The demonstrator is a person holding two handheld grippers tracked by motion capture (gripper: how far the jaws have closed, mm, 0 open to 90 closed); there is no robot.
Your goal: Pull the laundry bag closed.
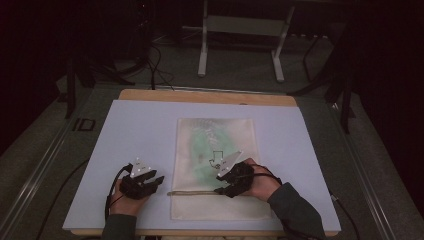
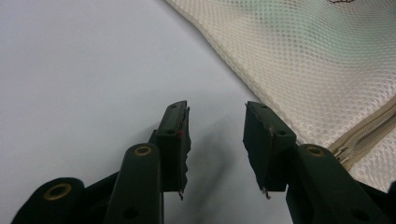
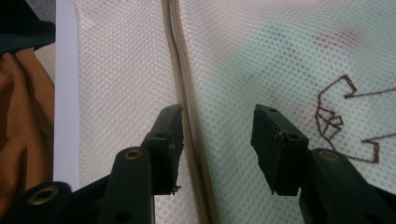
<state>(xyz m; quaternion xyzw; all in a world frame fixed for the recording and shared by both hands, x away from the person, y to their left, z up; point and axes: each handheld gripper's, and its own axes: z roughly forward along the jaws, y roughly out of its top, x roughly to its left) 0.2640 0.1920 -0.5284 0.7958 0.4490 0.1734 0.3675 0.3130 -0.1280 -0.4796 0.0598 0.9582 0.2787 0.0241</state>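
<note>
Right gripper view: no readable writing, just a brown stitched outline (image 3: 343,119) on the mesh bag (image 3: 261,56) right of the right tongs (image 3: 217,128). These tongs stand fairly wide, gripping nothing, jaws astride the bag's zipper (image 3: 184,84). Left tongs (image 2: 215,122) gape over bare worktop (image 2: 79,70), bag just right. Both hands lie low, knuckles up.

- High view: dim room, background near black; the pale table sheet (image 1: 135,130) is the brightest area, evenly lit from above, no glare.
- High view soft, low detail; mesh bag (image 1: 215,145) washed out.
- Left gripper view: bright, soft shadow under the left gripper (image 2: 217,135) on the sheet.
- Right gripper view: mesh sharp near the zipper (image 3: 184,93), softer top right; near parts of the right gripper (image 3: 217,140) blurred.
</note>
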